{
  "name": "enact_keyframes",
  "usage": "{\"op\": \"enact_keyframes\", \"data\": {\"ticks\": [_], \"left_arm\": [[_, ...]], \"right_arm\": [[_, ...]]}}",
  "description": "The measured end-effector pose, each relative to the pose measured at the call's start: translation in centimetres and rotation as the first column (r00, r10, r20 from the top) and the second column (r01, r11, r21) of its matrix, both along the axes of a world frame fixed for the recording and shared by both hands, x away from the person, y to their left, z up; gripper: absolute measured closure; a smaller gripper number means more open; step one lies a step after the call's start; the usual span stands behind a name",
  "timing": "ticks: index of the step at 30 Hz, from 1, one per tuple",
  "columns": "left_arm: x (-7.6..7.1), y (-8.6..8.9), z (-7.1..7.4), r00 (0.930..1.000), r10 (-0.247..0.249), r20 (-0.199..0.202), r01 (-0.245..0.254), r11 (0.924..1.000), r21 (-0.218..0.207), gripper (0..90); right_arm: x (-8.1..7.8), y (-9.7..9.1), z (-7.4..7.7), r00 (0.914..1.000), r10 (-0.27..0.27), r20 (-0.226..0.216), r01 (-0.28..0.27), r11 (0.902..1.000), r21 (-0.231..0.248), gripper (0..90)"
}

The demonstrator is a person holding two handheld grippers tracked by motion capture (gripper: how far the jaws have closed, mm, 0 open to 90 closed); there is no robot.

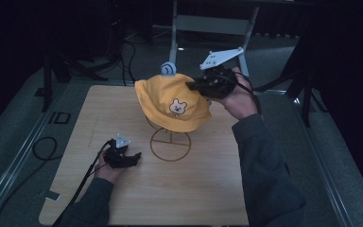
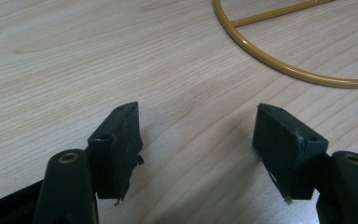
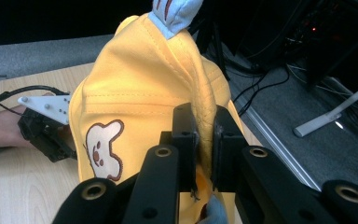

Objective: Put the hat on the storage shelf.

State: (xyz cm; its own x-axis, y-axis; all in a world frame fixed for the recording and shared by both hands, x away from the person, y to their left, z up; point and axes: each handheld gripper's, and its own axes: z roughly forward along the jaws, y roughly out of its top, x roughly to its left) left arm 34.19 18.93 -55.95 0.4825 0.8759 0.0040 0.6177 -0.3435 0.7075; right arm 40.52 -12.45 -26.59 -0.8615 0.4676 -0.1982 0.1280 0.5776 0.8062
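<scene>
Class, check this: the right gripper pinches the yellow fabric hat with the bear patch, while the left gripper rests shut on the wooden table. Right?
Not quite. The left gripper is open, jaws wide apart over the wooden table, as the left gripper view shows. The right gripper does pinch the yellow fabric hat.
</scene>
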Motion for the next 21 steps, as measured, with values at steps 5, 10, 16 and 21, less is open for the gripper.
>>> {"op": "enact_keyframes", "data": {"ticks": [5,10,16,21], "left_arm": [[0.0,0.0,0.0,1.0,0.005,0.004,-0.005,1.0,-0.006,32.6],[0.0,0.0,0.0,1.0,0.005,0.005,-0.005,1.0,-0.004,32.6],[0.0,0.0,0.0,1.0,0.004,0.005,-0.004,1.0,-0.004,32.6],[0.0,0.0,0.0,1.0,0.004,0.004,-0.004,1.0,-0.003,32.7]], "right_arm": [[0.6,1.4,-0.5,0.9998,0.003,-0.018,-0.003,0.9997,-0.023,81.1],[0.9,2.7,-1.2,0.9996,-0.012,-0.024,0.011,0.9989,-0.046,80.1],[0.9,4.3,-1.6,0.9998,-0.016,-0.008,0.016,0.9965,-0.082,77.0],[0.7,5.7,-2.4,1.0,-0.002,-0.004,0.001,0.9912,-0.133,75.3]]}}
